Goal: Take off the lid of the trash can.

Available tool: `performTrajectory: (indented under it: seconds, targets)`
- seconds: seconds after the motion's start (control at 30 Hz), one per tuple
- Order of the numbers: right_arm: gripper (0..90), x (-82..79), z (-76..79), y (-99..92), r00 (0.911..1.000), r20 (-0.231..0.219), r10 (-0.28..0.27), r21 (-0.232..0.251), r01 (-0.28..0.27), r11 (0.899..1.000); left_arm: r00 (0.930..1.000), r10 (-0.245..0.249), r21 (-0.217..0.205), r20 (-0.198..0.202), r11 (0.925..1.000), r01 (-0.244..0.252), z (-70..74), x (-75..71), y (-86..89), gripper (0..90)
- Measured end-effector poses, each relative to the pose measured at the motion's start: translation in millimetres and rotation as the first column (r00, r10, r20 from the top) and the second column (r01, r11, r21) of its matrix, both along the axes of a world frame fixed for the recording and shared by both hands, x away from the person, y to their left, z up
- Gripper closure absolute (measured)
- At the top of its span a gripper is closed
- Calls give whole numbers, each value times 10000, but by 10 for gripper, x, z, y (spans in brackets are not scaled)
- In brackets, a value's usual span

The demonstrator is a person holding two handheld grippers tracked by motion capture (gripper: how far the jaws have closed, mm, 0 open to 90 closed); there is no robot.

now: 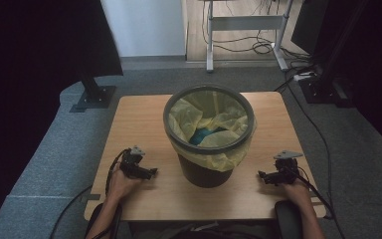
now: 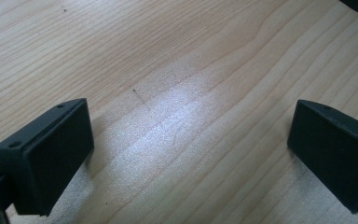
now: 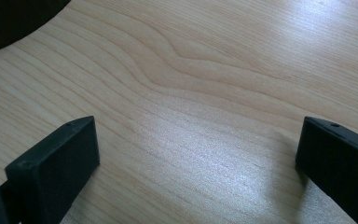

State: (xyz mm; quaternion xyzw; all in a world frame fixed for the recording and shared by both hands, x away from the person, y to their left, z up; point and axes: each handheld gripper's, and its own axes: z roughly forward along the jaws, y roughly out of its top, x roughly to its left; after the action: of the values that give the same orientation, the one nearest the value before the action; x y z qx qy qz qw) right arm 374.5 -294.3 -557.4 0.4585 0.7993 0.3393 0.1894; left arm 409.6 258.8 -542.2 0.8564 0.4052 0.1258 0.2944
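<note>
Left gripper (image 1: 151,172) low on tabletop (image 1: 134,112) at lower left, jaws wide, empty. Right gripper (image 1: 262,175) at lower right, likewise wide, empty. Both aimed inward at waste bin (image 1: 208,119) standing upright at centre frame between them, yellow liner (image 1: 219,160) folded over rim; roughly equidistant.

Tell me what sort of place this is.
Probably a lab or office test room: a small wooden table on grey carpet, a desk frame with loose cables behind, and dark stands at the sides. A lined bin sits between two hand-held grippers.
</note>
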Motion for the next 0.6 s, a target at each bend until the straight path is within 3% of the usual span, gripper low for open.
performTrajectory:
  seconds: [0.17,0.43,0.6]
  targets:
    - [0,0,0,0,10000,3,1,-1,-1,10000,9998,43,-179,-202,9998,-47,29,27,1,29]
    - [0,0,0,0,10000,0,-1,-2,1,10000,9999,37,-213,112,9998,-35,173,57,-19,57]
    - [0,0,0,0,10000,0,1,-3,-1,10000,10000,-70,-424,3,9991,70,301,107,-29,58]
